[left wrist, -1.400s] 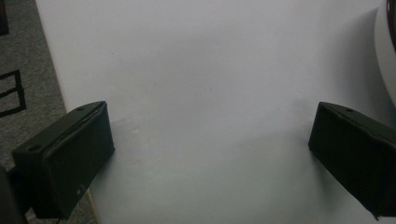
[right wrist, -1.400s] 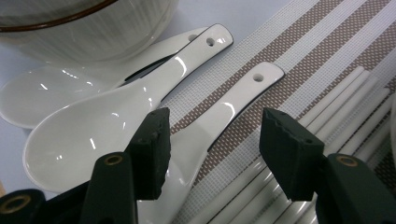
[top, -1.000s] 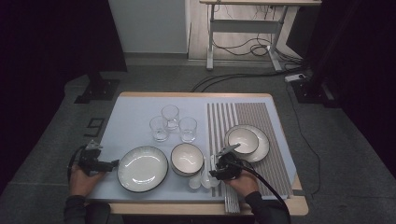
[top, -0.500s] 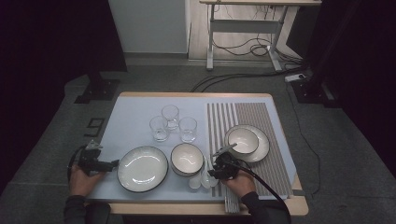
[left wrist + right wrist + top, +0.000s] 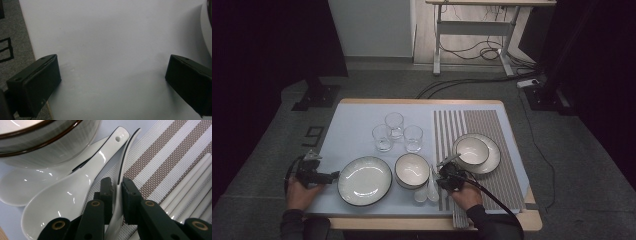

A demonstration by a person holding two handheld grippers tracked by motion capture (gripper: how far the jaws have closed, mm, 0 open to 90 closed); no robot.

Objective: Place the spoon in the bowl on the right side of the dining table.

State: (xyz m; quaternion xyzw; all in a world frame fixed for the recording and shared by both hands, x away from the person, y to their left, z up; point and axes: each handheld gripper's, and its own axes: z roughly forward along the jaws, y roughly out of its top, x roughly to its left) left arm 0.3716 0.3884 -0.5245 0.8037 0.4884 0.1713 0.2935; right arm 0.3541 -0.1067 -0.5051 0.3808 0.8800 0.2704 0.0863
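1. Plainly, the right gripper [image 5: 116, 185] had its two black jaws pinched together on the thin edge of a glossy white ceramic soup spoon [image 5: 125, 152] standing on its side, which lay at the border of the brown-and-white striped woven placemat [image 5: 175, 152].
2. A second white ceramic soup spoon with a hole in its handle [image 5: 75, 192] lay flat just beside it, and a third [image 5: 17, 185] rested partly under the dark-rimmed grey-white bowl [image 5: 45, 142]; the grip on the edge probably served to lift one spoon clear of its neighbours.
3. Several white chopsticks [image 5: 190, 187] lay on the placemat near the jaws.
4. The left gripper [image 5: 112, 75] hovered with its jaws wide apart over the bare pale blue tabletop [image 5: 112, 37], holding nothing, likely waiting its turn.
5. From the high view, the left gripper sat just beside a large dark-rimmed white plate [image 5: 364, 180], with three clear drinking glasses [image 5: 397, 131] farther back.
6. A smaller white bowl on a rimmed plate [image 5: 472, 150] sat on the placemat, seemingly a finished setting.
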